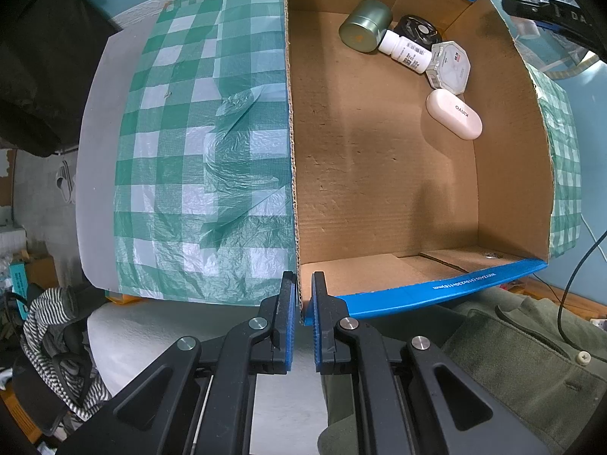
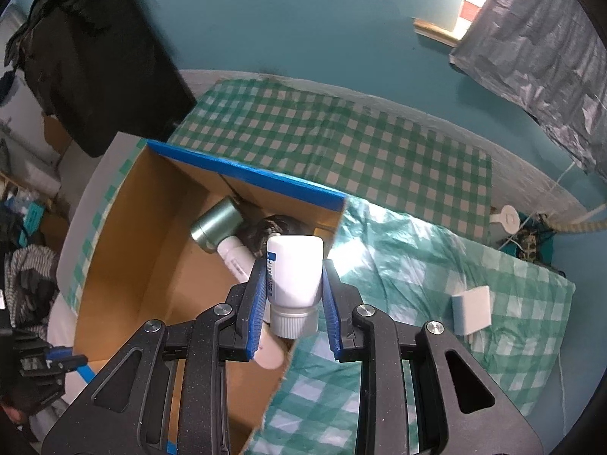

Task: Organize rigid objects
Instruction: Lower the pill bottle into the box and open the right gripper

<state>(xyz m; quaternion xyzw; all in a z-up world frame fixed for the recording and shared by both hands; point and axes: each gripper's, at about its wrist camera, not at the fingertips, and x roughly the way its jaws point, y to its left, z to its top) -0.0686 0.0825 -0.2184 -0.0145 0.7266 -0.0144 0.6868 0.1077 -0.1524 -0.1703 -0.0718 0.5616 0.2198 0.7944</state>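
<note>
Bottle [image 2: 294,265] in right jaws, right-wrist view only

"kinyo" on pink case [image 1: 454,113], box-edge print illegible

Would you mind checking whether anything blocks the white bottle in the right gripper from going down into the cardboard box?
Nothing visible does. The right gripper holds the white bottle near the cardboard box, which is open on top. Its floor is mostly bare; the other items cluster in one corner.

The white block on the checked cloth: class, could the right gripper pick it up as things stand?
Probably not yet. The right gripper is shut on a white bottle, so its jaws are full. The white block itself lies uncovered on the cloth.
</note>
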